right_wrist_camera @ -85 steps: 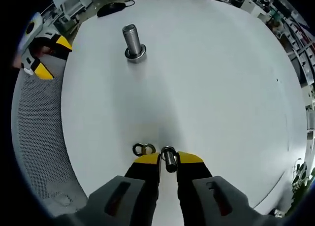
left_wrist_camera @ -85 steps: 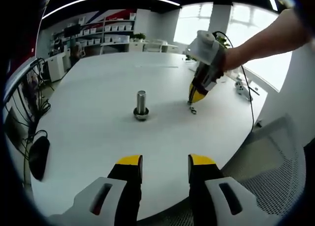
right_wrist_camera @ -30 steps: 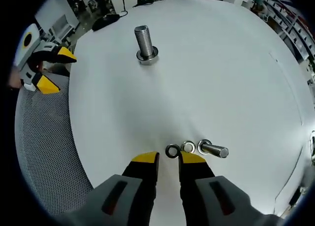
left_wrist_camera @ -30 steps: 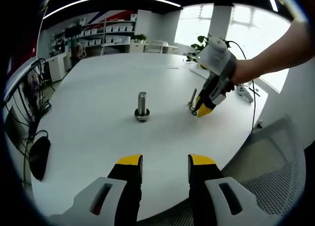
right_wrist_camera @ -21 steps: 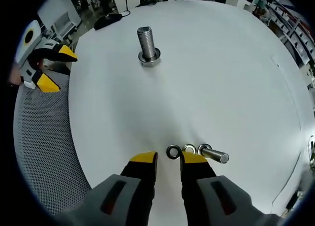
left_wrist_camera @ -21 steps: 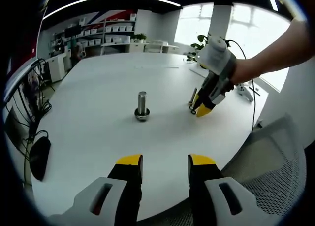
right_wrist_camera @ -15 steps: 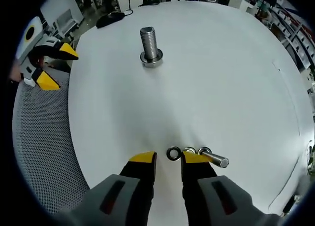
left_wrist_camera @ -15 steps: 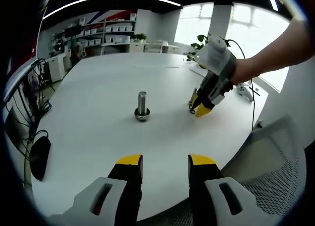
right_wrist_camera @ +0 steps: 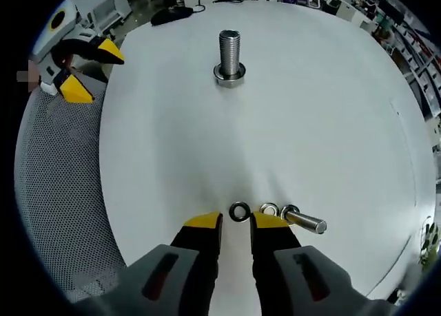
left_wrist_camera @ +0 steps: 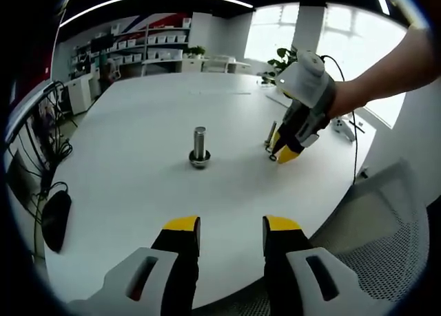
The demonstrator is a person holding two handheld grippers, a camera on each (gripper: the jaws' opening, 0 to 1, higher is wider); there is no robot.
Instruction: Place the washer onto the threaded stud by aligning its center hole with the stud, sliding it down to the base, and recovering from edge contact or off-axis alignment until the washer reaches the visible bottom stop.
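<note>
Washer (right_wrist_camera: 239, 211) now apart from neighbours: flat dark ring before right gripper (right_wrist_camera: 234, 223).

Threaded stud (right_wrist_camera: 229, 56) stood upright on my white table (right_wrist_camera: 331, 109), silver, head down, small steel washer (right_wrist_camera: 239, 212) lay flat well apart from it, just off my right jaw tips

Left gripper (left_wrist_camera: 231, 225) is held level at the near side, jaws parted with a clear gap, holding nothing; right gripper (right_wrist_camera: 235, 222) is tipped down at the far right, yellow tips apart; a hand (left_wrist_camera: 348, 96) and bare forearm grip it from the right.
</note>
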